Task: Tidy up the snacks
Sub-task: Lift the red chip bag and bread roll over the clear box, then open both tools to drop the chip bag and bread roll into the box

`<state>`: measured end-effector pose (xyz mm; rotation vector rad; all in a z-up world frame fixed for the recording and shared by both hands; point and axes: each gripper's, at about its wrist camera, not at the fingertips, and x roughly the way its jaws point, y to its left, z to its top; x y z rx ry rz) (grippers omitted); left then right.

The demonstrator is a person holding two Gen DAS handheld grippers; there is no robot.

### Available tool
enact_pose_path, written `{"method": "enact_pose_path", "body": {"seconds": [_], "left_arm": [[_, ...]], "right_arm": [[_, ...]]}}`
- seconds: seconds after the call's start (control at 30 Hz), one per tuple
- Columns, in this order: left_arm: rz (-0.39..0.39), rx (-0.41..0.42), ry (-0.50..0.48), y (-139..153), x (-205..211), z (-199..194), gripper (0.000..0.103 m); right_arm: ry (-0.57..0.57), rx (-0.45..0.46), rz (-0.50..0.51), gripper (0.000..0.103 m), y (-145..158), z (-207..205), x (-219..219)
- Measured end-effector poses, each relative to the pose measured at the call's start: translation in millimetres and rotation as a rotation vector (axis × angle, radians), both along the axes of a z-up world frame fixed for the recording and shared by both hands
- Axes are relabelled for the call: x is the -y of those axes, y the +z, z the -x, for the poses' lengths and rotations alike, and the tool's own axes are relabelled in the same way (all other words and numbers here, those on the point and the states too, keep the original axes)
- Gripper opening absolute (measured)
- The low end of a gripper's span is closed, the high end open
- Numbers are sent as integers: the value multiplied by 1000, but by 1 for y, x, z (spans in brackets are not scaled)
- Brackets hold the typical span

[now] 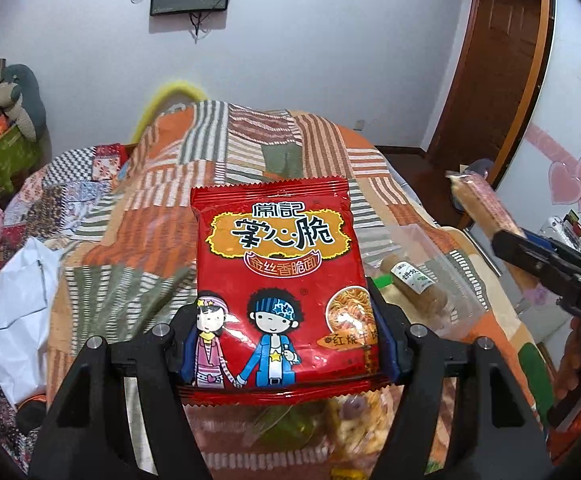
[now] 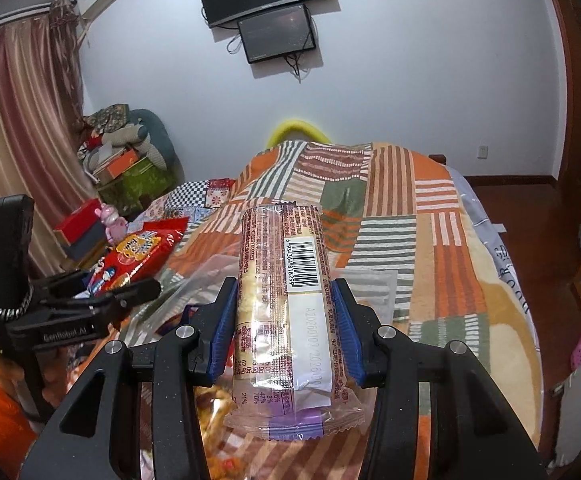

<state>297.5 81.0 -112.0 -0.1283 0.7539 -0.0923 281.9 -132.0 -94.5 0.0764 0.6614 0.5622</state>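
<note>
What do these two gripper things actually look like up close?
Both are matte black plastic with angular linkage arms joined by round silver pins. The left gripper and right gripper each have ribbed blue pads lining the fingers. White lettering marks their bodies, and a black block is strapped upright on the left one.

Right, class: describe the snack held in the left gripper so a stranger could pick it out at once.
Start at the patchwork bedspread; above it the left gripper is shut on the red noodle-snack packet, standing upright. Unlike the pale biscuit roll in the right gripper, it is flat, bright red, with two cartoon children.
</note>
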Motion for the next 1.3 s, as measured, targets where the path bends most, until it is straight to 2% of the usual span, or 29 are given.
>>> {"method": "enact_pose_path", "body": {"seconds": [0.3,0.57,0.77,0.93,1.13,1.3], "left_arm": [[26,-66,-24,-30,18,-35,67],[13,-104,-21,-47,24,-52,67],[-9,-105,-29,-46,29,-53,68],[-11,-108,-17,-45,30,-51,76],[-2,-94,-18,-34,25,-41,77],[-28,-67,-29,-19,24,-20,77]], "right_arm": [[-30,-73,33,43,-26,-22,-10],[-26,-132,69,43,-47,-36,-14],[-20,-155,77,43,-52,-35,-15],[-22,-165,70,44,-49,-35,-15],[-15,-142,67,45,-38,-27,-10],[-3,-118,68,48,-26,-14,-6]]}}
